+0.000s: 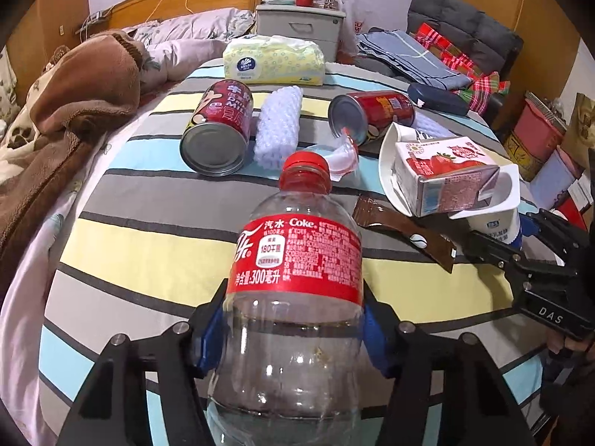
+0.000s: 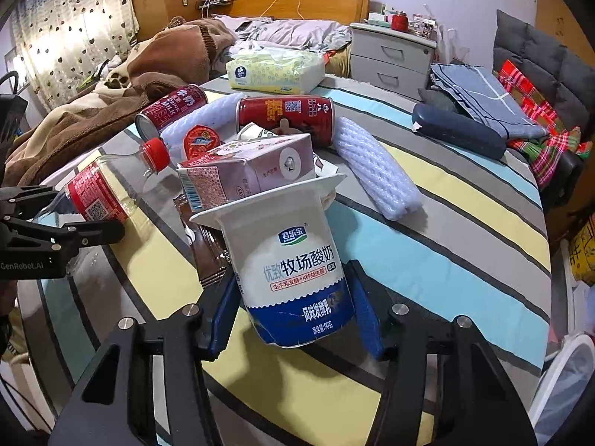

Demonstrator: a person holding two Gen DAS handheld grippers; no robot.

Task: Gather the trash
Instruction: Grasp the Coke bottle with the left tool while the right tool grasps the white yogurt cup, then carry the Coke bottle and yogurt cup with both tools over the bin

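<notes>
Presently, on the striped bedspread [image 1: 122,245]:

Left gripper [image 1: 293,330]: jaws partly closed, blue pads pressing both sides of a clear plastic cola bottle with red label and red cap [image 1: 297,260]. The bottle sits near the bed's front edge; its long axis runs along the fingers, cap pointing away toward the far side of the bed.

Right gripper [image 2: 297,319]: jaws partly closed, blue pads against both sides of a white-and-blue plastic yogurt cup [image 2: 293,260]. The cup stands to the right of the bottle, tilted, its wide open rim facing up and away, its blue base nearest the camera.

Just beyond the cup's rim: a pink strawberry-print milk carton [image 2: 245,171], lying on its side and resting in a white bowl [image 1: 386,163].

Farther back: two red drink cans [image 1: 219,126] lying on their sides, white foam netting [image 1: 277,126] between them, and a yellow tissue pack [image 1: 273,59] at the far edge.
</notes>
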